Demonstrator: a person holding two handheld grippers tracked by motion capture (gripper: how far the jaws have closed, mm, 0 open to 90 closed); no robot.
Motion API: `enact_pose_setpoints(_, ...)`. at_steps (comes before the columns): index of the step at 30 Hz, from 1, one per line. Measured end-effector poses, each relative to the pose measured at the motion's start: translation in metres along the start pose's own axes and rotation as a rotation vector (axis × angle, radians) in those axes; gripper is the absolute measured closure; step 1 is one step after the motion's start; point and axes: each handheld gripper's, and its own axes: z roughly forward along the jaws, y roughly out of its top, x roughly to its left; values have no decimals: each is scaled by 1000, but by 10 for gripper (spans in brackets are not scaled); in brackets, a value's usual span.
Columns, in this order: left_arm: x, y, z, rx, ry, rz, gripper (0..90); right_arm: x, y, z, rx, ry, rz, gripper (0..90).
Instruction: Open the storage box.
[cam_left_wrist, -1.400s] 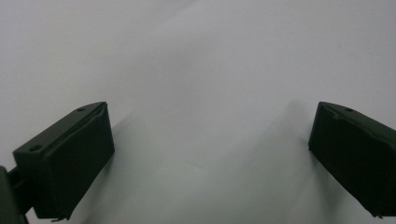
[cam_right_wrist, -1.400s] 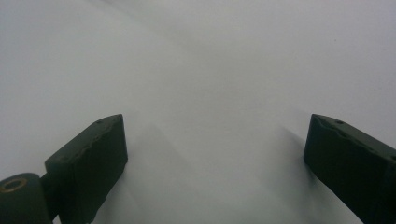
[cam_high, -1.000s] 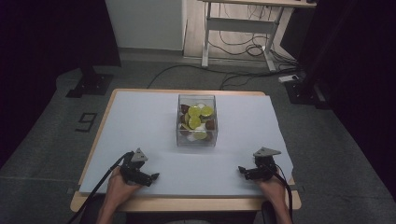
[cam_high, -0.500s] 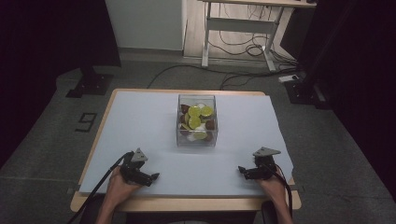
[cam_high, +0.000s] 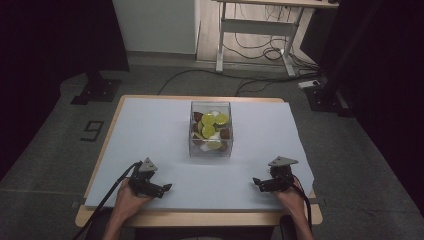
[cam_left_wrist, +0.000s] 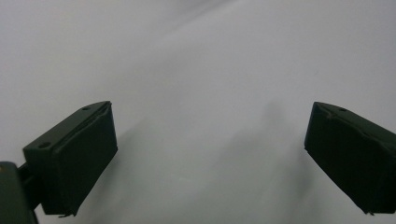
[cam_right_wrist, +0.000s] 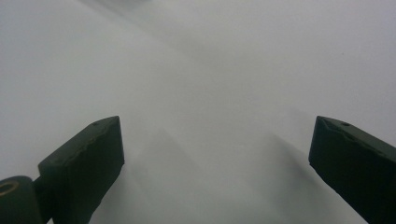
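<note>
Nothing has moved since the earlier frames: the clear box (cam_high: 211, 131) sits where it sat, and both hands are parked just as they were. That box stands a little beyond the middle of the table (cam_high: 150, 125), upright, holding a heap of yellow-green round pieces (cam_high: 208, 131) mixed with some dark reddish-brown ones; what exactly they are is too small to tell. No gripper is touching it.

Out toward the near edge now. The left gripper (cam_high: 161, 189) rests low on the pale table cover at the near left, well apart from the box, tips pointing inward toward the centre. In the left gripper view its jaws stand wide apart with bare grey surface between them, holding nothing. The right gripper (cam_high: 258, 182) mirrors it at the near right, likewise well clear of the box, and the right gripper view shows the same: jaws spread wide, empty.

So this reads as a waiting pose. Work on the box has not begun, and either gripper would first have to travel forward and inward to reach it.
</note>
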Motion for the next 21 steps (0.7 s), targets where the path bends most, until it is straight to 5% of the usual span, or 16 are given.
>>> enact_pose_setpoints(21, -11, 21, -10, -79, -38, 35, 121, 8, 14, -11, -47, 70, -2, 47)
